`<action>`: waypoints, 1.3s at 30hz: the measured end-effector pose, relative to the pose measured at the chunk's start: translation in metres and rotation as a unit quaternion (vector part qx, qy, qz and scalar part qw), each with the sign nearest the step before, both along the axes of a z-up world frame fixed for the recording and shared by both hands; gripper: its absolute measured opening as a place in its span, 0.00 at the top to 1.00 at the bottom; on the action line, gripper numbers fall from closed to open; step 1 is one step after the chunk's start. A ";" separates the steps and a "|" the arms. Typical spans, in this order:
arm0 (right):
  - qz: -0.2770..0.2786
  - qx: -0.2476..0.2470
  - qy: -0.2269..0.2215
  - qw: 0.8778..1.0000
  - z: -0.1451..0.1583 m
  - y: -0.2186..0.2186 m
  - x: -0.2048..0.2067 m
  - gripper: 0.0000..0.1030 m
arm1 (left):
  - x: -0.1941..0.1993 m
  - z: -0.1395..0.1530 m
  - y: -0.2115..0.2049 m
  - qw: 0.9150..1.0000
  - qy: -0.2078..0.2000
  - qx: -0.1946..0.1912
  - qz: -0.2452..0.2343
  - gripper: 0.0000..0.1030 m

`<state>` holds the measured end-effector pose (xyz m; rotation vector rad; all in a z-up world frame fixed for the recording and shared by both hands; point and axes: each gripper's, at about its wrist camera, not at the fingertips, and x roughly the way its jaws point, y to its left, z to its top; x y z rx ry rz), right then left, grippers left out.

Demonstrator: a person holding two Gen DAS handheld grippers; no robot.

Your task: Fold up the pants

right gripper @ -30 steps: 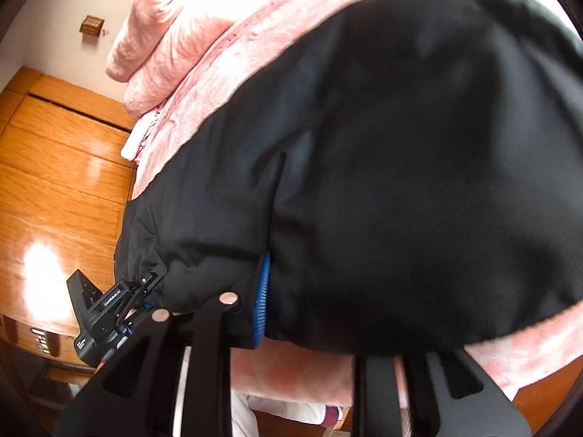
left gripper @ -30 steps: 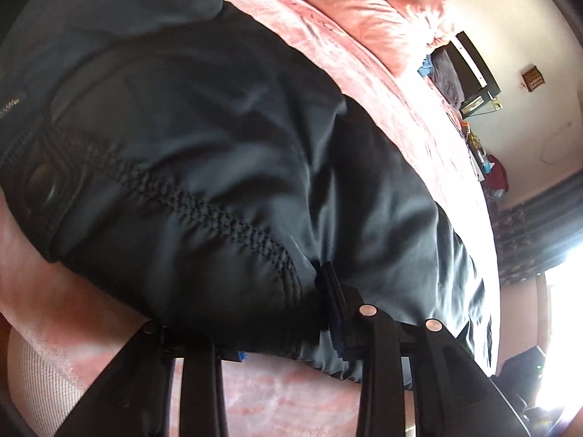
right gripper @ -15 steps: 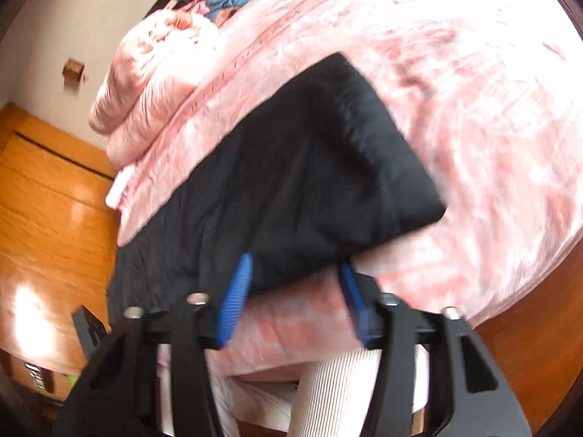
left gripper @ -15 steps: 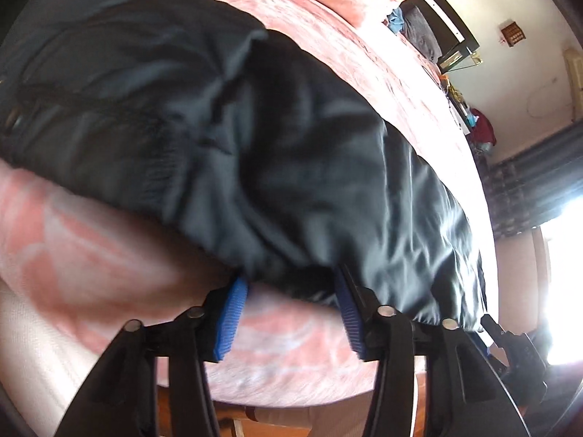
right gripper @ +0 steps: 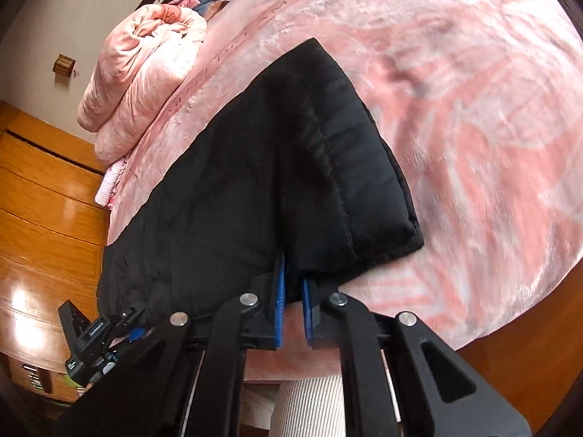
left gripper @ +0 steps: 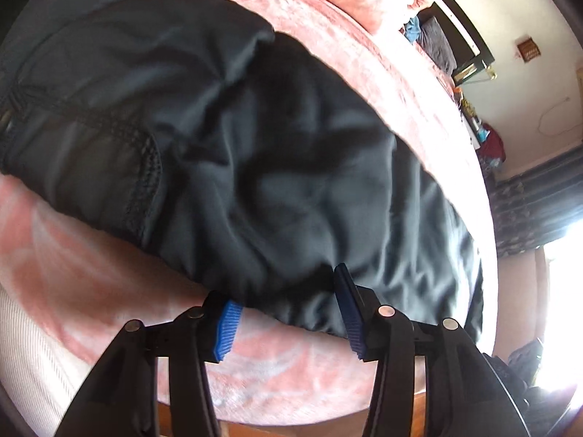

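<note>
The black pants [left gripper: 233,153] lie on the pink bedspread [left gripper: 91,284], folded lengthwise, near the front edge of the bed. In the left wrist view my left gripper [left gripper: 288,309] is open, its blue pads either side of the pants' near edge, holding nothing. In the right wrist view the leg end of the pants [right gripper: 291,182] lies flat with a stitched hem. My right gripper [right gripper: 293,284] is nearly closed on the near edge of the leg; a fold of black cloth sits between the blue pads. The left gripper also shows at the lower left of the right wrist view [right gripper: 105,331].
A rolled pink quilt [right gripper: 145,73] lies at the head of the bed. A wooden wardrobe [right gripper: 40,218] stands to the left. Dark curtains and a bright window [left gripper: 546,200] are at the right. The bed's wooden front edge [right gripper: 510,364] is just below my grippers.
Both grippers released the pants and drew back half a second ago. Now the left stays open at the pants' edge, and the right has closed on the leg's near edge.
</note>
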<state>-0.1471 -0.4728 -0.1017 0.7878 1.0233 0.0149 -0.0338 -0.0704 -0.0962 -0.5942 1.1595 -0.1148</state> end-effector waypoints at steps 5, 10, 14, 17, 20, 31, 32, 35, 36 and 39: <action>-0.001 -0.005 -0.031 0.999 0.021 -0.004 -0.022 0.61 | -0.003 0.006 -0.009 1.000 0.000 0.002 -0.013 0.51; -0.007 0.081 -0.035 0.996 0.014 -0.002 -0.032 0.44 | -0.008 0.006 -0.017 0.999 -0.006 0.011 -0.029 0.50; -0.038 0.125 -0.027 0.991 -0.005 -0.013 -0.032 0.45 | -0.006 0.003 -0.013 1.000 0.001 0.002 -0.027 0.49; -0.059 0.125 -0.034 0.990 -0.008 -0.023 -0.025 0.49 | -0.003 0.002 -0.011 1.000 0.002 0.006 -0.030 0.49; -0.078 0.135 -0.037 0.987 -0.020 -0.033 -0.013 0.58 | -0.001 0.001 -0.006 1.000 0.006 -0.001 -0.026 0.49; -0.026 0.068 -0.123 0.990 0.067 -0.034 0.017 0.89 | 0.014 -0.003 0.023 0.998 0.024 -0.049 0.012 0.37; -0.022 0.056 -0.127 0.990 0.079 -0.035 0.020 0.89 | 0.013 0.000 0.023 0.999 0.017 -0.047 0.013 0.32; -0.037 0.015 -0.130 0.991 0.096 -0.047 0.015 0.89 | 0.011 0.005 0.023 0.999 0.010 -0.032 0.010 0.29; -0.055 0.015 -0.123 0.991 0.090 -0.058 0.009 0.89 | 0.011 0.002 0.023 0.999 0.014 -0.034 0.010 0.29; -0.117 0.027 -0.056 0.991 0.042 -0.088 -0.006 0.89 | 0.008 -0.009 0.021 1.000 0.015 -0.023 -0.003 0.29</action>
